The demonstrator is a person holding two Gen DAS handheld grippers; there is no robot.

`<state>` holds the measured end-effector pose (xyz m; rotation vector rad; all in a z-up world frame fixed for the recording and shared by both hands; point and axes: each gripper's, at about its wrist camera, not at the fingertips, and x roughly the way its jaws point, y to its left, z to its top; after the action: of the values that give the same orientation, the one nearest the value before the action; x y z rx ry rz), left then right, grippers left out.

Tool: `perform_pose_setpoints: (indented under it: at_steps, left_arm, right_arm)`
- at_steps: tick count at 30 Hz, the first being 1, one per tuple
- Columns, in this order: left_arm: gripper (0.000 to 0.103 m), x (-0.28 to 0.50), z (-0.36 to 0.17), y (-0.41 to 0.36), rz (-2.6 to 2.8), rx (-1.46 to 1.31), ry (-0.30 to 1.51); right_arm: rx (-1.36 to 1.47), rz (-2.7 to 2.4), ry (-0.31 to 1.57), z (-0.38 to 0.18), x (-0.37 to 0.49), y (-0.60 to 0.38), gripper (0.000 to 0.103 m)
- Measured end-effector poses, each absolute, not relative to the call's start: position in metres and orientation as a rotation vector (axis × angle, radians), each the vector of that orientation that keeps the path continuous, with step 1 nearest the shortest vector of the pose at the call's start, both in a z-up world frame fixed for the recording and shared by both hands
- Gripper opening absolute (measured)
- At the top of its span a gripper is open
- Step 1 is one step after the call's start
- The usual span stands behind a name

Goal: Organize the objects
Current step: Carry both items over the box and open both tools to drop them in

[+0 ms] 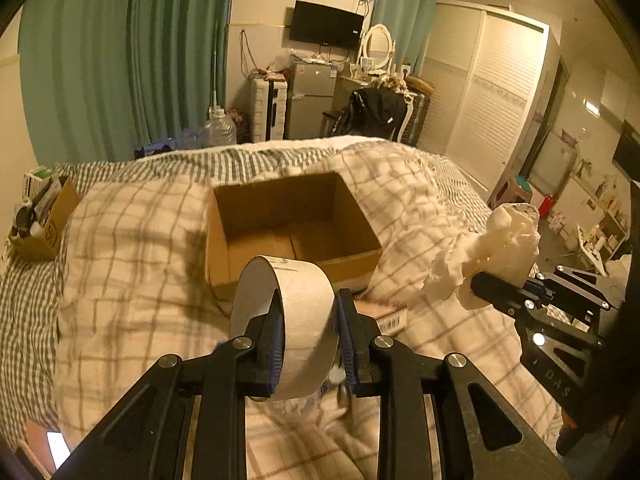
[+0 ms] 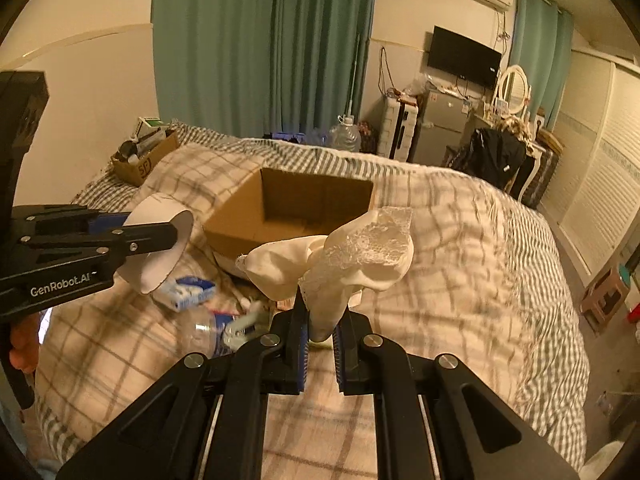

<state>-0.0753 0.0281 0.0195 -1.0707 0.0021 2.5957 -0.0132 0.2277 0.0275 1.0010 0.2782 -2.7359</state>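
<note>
An open brown cardboard box (image 1: 240, 248) lies on the checked quilt, also in the right wrist view (image 2: 236, 224); its inside looks empty. My left gripper (image 1: 306, 320) is shut on a wide white tape roll (image 1: 304, 312), held upright just short of the box's near wall; the roll also shows in the right wrist view (image 2: 160, 252). My right gripper (image 2: 320, 332) is shut on a cream lace-trimmed cloth (image 2: 352, 256), held above the quilt near the box's right front corner; the cloth also shows in the left wrist view (image 1: 500, 248).
A clear plastic bottle (image 2: 204, 328), a blue-white packet (image 2: 188, 292) and small items lie on the quilt before the box. A second box of items (image 2: 140, 160) sits at the bed's far left. Beyond are green curtains, a fridge, a chair and a wardrobe.
</note>
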Motion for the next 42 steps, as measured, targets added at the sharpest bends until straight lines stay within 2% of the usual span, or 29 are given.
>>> perform_pose_setpoints:
  at_steps: [10,17,29,37,38,39,40,41,42]
  left_arm:
    - [0.024,-0.127,0.036,0.029,2.624,-1.047,0.005]
    - [0.024,-0.181,0.030,0.030,2.626,-1.059,0.011]
    - [0.024,-0.259,-0.025,0.033,2.608,-1.174,0.051]
    - [0.024,-0.282,-0.067,0.036,2.578,-1.244,0.070]
    - [0.026,-0.283,-0.071,0.036,2.573,-1.248,0.066]
    - [0.026,-0.283,-0.073,0.036,2.574,-1.252,0.063]
    - [0.029,-0.283,-0.074,0.036,2.574,-1.262,0.062]
    - [0.034,-0.283,-0.075,0.035,2.573,-1.268,0.064]
    - [0.038,-0.282,-0.075,0.035,2.569,-1.276,0.069]
  right_arm:
    - [0.959,-2.711,0.333,0.059,-0.068,0.213,0.009]
    - [1.009,-2.661,0.355,0.058,-0.135,0.201,0.009]
    - [1.137,-2.589,0.390,0.004,-0.235,0.184,0.007]
    - [1.223,-2.537,0.355,-0.044,-0.266,0.187,0.008]
    - [1.230,-2.537,0.349,-0.046,-0.267,0.187,0.009]
    - [1.231,-2.543,0.345,-0.047,-0.267,0.188,0.016]
    - [1.226,-2.554,0.345,-0.047,-0.267,0.190,0.030]
    - [1.224,-2.559,0.345,-0.046,-0.266,0.192,0.036]
    - [1.218,-2.568,0.344,-0.044,-0.265,0.193,0.049]
